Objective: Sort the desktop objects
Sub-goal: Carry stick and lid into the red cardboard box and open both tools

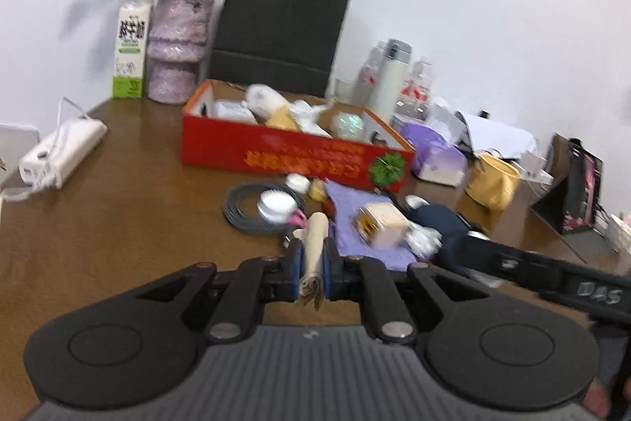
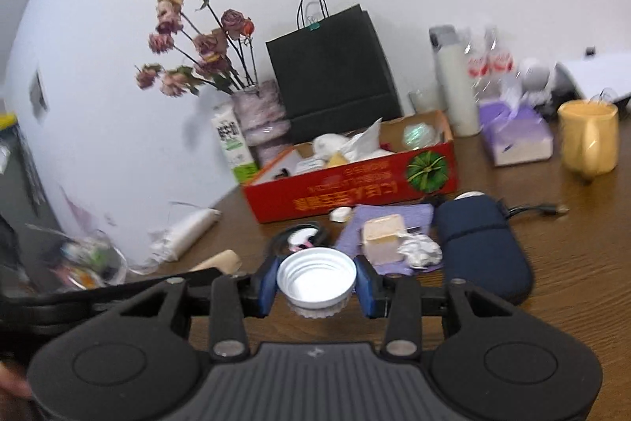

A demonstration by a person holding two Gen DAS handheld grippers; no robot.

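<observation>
The brown desk [image 1: 118,223] is carrying everything, with the red box [image 2: 351,184] sitting open near the wall, already holding several pale items. The dark blue pouch [image 2: 481,247] is lying just right of the purple cloth [image 2: 394,219]. Your right gripper [image 2: 315,285] is holding its jaws closed on a white cap [image 2: 315,275], hollow side facing you, while your left gripper [image 1: 313,263] is clamping its jaws on a beige paper roll [image 1: 314,247].
</observation>
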